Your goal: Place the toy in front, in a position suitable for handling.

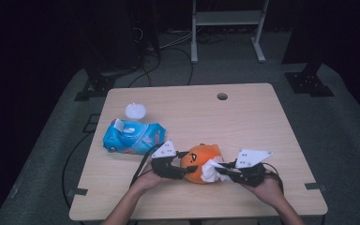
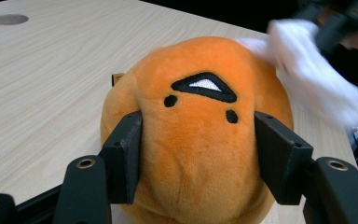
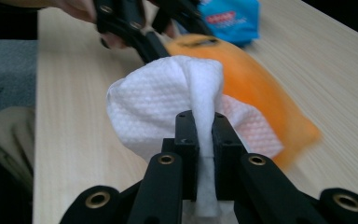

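Left tool [image 2: 198,158] clamping orange plush [image 2: 200,135], face up, right tool [image 3: 204,154] pinching white wipe [image 3: 168,102].

In the high view, the white wipe [image 1: 210,169] covers the right flank of the orange plush toy [image 1: 198,161] at lower centre, and both forearms run off the bottom edge. In the left gripper view, the toy's underside is cut off at the bottom of the frame, and the wipe at upper right is smeared by blur (its texture unreadable). In the right gripper view, the blue wipes pack [image 3: 230,18] is cropped by the top edge, its lettering too blurred to read.
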